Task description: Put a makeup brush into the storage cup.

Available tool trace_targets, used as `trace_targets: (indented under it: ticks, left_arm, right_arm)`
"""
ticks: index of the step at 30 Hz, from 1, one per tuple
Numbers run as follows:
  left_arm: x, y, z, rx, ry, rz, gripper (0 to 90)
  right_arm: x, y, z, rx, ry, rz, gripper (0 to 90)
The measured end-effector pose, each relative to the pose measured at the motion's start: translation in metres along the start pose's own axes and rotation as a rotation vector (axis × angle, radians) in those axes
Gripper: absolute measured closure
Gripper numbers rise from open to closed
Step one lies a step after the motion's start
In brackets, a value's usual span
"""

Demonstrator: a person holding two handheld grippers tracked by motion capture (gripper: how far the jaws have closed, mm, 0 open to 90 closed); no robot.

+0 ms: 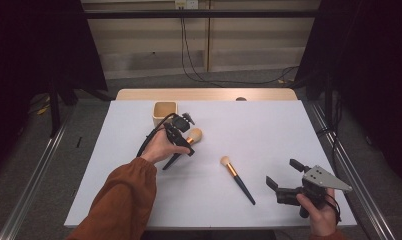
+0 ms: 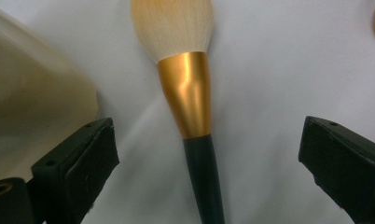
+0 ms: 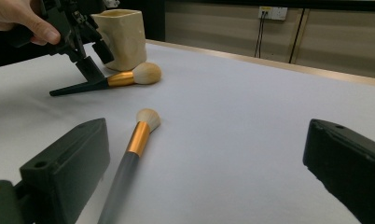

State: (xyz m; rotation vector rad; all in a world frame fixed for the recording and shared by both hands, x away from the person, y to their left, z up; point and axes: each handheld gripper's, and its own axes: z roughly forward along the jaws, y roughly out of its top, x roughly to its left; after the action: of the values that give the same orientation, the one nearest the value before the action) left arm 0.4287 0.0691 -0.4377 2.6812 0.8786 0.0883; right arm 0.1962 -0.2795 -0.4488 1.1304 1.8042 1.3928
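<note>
A large makeup brush [image 1: 193, 135] with a cream head, gold ferrule [image 2: 188, 93] and black handle lies on the white table [image 1: 269, 125] beside a cream cup [image 1: 165, 113]. My left gripper [image 1: 185, 134] hangs low over it, open, one jaw on each side of the ferrule and neither touching it. A smaller brush [image 1: 237, 179] of the same kind lies mid-table with its head toward the cup. My right gripper [image 1: 283, 173] is open and holds nothing near the front right edge, aimed at the smaller brush [image 3: 139, 137]. The right gripper view also has the large brush [image 3: 125, 77] and left gripper [image 3: 90, 58].
The cup [image 3: 122, 37] stands upright at the back left, close behind the left gripper; its wall [image 2: 31, 102] is just left of the left jaw. Wide bare table surface lies right of both brushes. Cables hang down the wall beyond the far edge.
</note>
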Motion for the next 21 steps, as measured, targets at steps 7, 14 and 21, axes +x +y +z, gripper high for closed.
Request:
trace_targets:
  ticks: [7, 14, 21]
  left_arm:
    - [0.003, 0.002, 0.008, 0.049, -0.006, -0.007, 11.9]
    - [0.005, 0.005, 0.016, 0.082, -0.002, -0.028, 18.8]
    - [0.006, 0.007, 0.02, 0.088, -0.019, -0.047, 28.3]
  right_arm:
    - [0.0, 0.0, 0.0, 0.001, 0.004, 0.001, 0.3]
    - [0.0, 0.0, 0.0, 0.005, 0.003, 0.002, 0.3]
    - [0.0, 0.0, 0.001, 0.008, 0.007, -0.009, 0.3]
